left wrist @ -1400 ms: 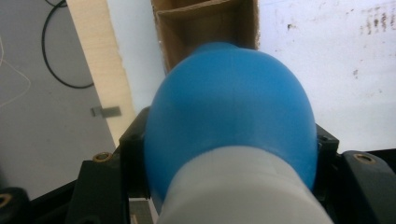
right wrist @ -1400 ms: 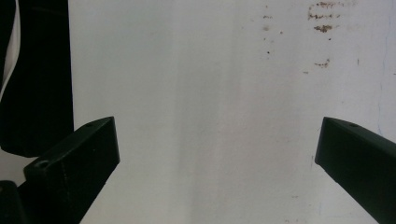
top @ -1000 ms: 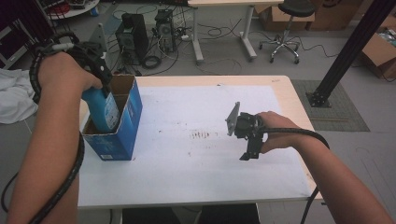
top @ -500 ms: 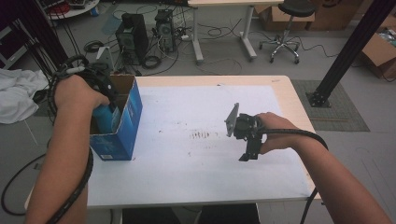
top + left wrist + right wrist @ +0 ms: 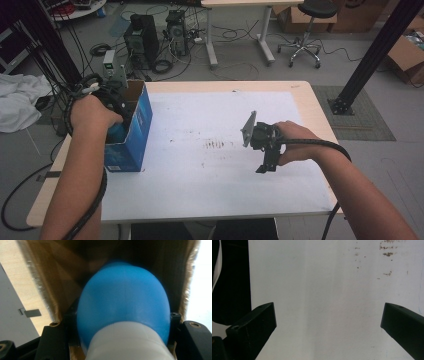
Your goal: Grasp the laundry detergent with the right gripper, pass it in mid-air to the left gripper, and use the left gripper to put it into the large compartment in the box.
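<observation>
No writing on the one blue cardboard box [image 5: 131,131] can be read. Inside it sits one blue bottle [image 5: 123,302] with a white part, clamped by the left gripper [image 5: 114,112]. The right gripper [image 5: 328,322] hangs wide open over the white tabletop [image 5: 210,170], holding nothing.

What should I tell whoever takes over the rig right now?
Left gripper: shut on the blue bottle, lowered into the open blue box at the table's left edge.
Right gripper: open, empty, over the white table top.
Done: bottle is inside the box walls.
Left: whether it rests on the bottom cannot be seen; set it down, release, lift the gripper out.
</observation>
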### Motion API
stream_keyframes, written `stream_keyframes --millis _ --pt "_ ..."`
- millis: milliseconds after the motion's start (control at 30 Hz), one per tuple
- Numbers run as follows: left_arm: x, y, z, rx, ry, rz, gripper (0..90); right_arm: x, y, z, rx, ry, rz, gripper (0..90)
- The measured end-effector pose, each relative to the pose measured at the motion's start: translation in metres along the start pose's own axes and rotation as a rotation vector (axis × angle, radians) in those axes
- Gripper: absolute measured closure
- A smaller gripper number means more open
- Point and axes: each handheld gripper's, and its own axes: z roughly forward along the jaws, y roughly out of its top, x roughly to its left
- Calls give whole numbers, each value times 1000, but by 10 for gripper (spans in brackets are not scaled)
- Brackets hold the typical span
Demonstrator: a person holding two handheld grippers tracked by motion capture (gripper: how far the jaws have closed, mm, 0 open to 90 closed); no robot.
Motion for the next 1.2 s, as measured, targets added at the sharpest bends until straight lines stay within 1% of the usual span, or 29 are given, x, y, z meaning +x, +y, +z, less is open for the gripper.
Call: stream_keyframes --millis 67,233,300,333,367,433,500,600,733,900,1033,1100,1133,1167,1200 --pt "0 0 4 0 0 6 379 0 0 0 -3 -1 0 0" --pt "0 1 14 5 -3 0 379 1 -2 1 -3 1 3 0" --pt "1 1 14 -15 -2 5 379 1 -2 1 -6 2 4 0" --pt "1 1 15 -14 -6 0 379 1 -3 2 -6 2 4 0" --pt "1 1 15 -12 -3 6 379 1 -3 2 -3 2 6 0" --pt "1 0 15 -21 -5 5 378 1 -3 3 -3 3 7 0" --pt "2 1 15 -18 -7 3 378 1 -3 3 -6 3 6 0" --pt "1 0 15 -12 -7 15 377 1 -2 3 -5 4 6 0" --pt "3 -1 16 -33 -9 20 377 0 -1 3 -6 0 4 0" --pt "3 -2 15 -33 -11 19 376 0 0 4 -4 3 0 0" --pt "4 -3 16 -38 -18 17 373 0 1 3 -5 1 -3 1" --pt "4 -3 16 -34 -23 30 372 0 2 3 -7 1 -3 2" --pt "4 -3 17 -34 -32 28 372 0 2 3 -7 1 -3 2" --pt "4 -3 16 -35 -32 34 370 0 2 3 -7 2 -3 3" --pt "3 -3 16 -36 -33 29 368 0 1 3 -8 2 -2 4"
